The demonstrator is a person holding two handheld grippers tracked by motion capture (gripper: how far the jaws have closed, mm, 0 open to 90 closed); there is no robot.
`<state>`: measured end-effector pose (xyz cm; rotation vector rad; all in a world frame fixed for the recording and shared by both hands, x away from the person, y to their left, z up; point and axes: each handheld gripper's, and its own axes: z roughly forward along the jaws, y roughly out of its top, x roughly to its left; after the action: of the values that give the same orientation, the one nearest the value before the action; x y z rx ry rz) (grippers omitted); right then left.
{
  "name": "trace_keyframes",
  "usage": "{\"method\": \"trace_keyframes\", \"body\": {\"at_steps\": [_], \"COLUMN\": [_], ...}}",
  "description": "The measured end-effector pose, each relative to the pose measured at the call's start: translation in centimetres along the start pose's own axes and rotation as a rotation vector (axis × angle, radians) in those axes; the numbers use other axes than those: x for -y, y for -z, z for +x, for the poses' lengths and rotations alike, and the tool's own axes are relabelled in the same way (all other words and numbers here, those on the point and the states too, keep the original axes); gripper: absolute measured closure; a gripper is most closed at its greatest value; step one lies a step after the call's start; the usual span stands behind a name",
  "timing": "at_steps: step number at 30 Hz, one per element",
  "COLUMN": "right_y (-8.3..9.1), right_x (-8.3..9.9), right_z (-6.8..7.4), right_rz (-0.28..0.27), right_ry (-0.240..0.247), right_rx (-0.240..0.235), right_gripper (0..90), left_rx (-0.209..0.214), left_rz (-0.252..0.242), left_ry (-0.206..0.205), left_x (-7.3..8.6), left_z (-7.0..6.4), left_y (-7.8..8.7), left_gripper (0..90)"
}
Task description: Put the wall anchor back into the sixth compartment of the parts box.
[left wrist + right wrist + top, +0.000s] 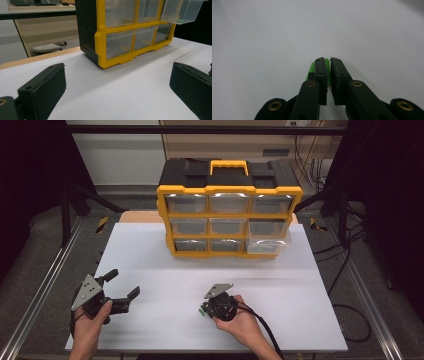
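Two grippers work over a white table [165,270]. In the high view the right gripper [204,309] sits low, just right of centre, tipped down onto the table, with a small green piece [202,310] at its tip. The right gripper view puts that green piece [312,68] at centre frame, lying on the table: the two black jaws are drawn nearly together, leaving only a thin slit, and the piece shows between them and along the outside of the left-hand jaw. It looks pinched, though how firmly cannot be told.

At the lower left of the high view the left gripper [122,284] is held just above the table, its jaws spread wide with nothing between them. In the left gripper view its pads [45,87] stand at the far left and right edges of the frame.

At upper centre stands a yellow-and-black organizer [229,207] with nine clear drawers. Its lower-right drawer [268,243] is pulled out; in the left gripper view that drawer [182,11], at upper right, has something small and green inside.
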<state>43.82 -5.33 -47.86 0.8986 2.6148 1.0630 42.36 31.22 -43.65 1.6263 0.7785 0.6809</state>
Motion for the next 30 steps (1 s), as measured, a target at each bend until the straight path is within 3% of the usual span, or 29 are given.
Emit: {"method": "trace_keyframes", "body": {"at_steps": [5, 17, 30], "right_y": [0.6, 3.1, 7.0], "right_x": [0.1, 0.8, 2.1], "right_z": [-1.0, -4.3, -7.9], "right_rz": [-0.040, -0.129, -0.233], "right_ry": [-0.007, -0.101, -0.206], "right_rx": [0.025, 0.105, 0.189], "right_gripper": [84.5, 84.5, 84.5], "left_rx": [-0.001, -0.001, -0.003], "left_rz": [-0.001, 0.001, -0.002], "left_ry": [0.000, -0.002, 0.000], "left_x": [0.0, 0.0, 0.0], "left_z": [0.0, 0.0, 0.0], "left_y": [0.0, 0.0, 0.0], "left_gripper": [0.8, 0.7, 0.8]}}
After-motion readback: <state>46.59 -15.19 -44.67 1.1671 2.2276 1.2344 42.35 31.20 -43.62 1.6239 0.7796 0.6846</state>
